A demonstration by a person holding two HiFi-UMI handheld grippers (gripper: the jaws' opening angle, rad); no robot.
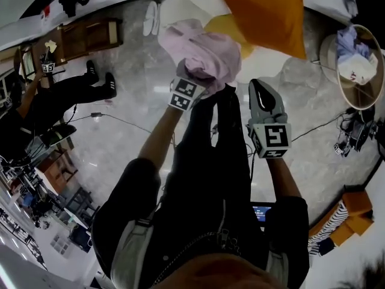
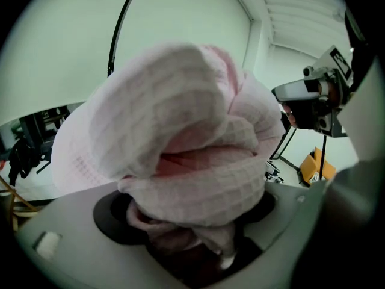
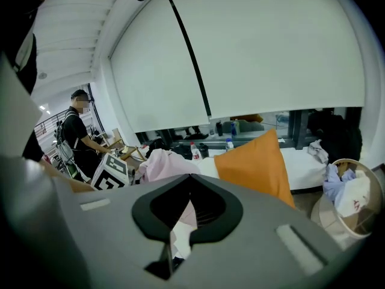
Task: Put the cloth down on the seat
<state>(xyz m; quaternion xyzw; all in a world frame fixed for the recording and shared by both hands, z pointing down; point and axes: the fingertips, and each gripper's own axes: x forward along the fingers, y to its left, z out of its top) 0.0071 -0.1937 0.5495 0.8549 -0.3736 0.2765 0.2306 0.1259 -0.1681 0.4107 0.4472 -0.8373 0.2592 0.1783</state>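
A bunched pale pink waffle cloth [image 1: 201,50] is held up over the front edge of the white seat [image 1: 180,8]. My left gripper [image 1: 197,80] is shut on it, its jaws spread wide round the thick bundle. In the left gripper view the cloth [image 2: 180,137] fills most of the picture and hides the jaw tips. My right gripper [image 1: 263,92] hangs to the right of the cloth, shut and holding nothing. From the right gripper view the cloth [image 3: 161,163] shows at the left, beside the left gripper's marker cube [image 3: 112,172].
An orange cushion [image 1: 264,11] and a yellow one [image 1: 225,26] lie on the seat beyond the cloth. A round basket of clothes [image 1: 361,65] stands at the right. A person in black [image 1: 54,101] sits on the floor at the left. Cables cross the pale floor.
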